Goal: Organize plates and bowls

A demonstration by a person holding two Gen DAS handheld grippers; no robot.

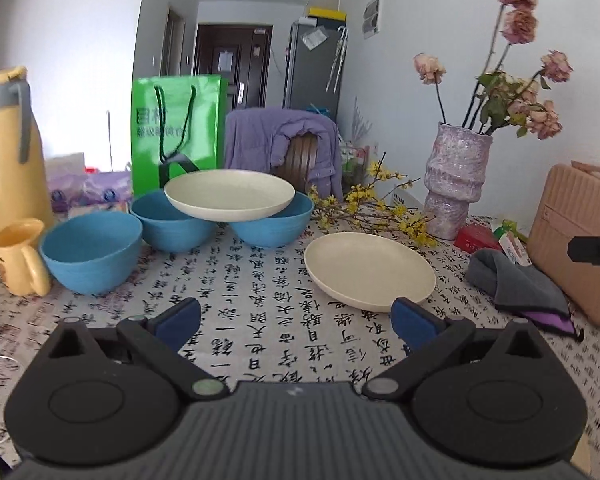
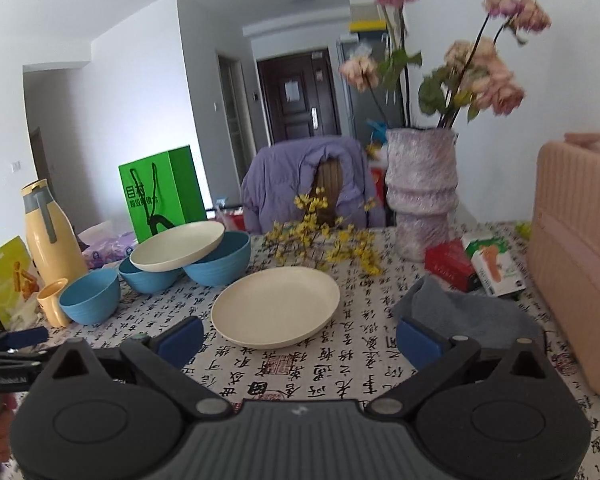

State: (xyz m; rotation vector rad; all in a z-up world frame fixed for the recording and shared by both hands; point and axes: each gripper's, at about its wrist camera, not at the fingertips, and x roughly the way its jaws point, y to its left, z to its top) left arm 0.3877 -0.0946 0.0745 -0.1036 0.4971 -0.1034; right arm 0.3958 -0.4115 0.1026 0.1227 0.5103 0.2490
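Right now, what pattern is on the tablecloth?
Black Chinese calligraphy on a white tablecloth, clearest in the left wrist view.

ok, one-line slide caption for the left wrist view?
Open left claw facing a cream plate on the table, another plate perched across two blue bowls.

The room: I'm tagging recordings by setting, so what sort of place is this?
Most likely a home dining area: a table under a calligraphy-print tablecloth, a chair draped with a purple jacket, a vase of dried flowers, and a hallway to a front door.
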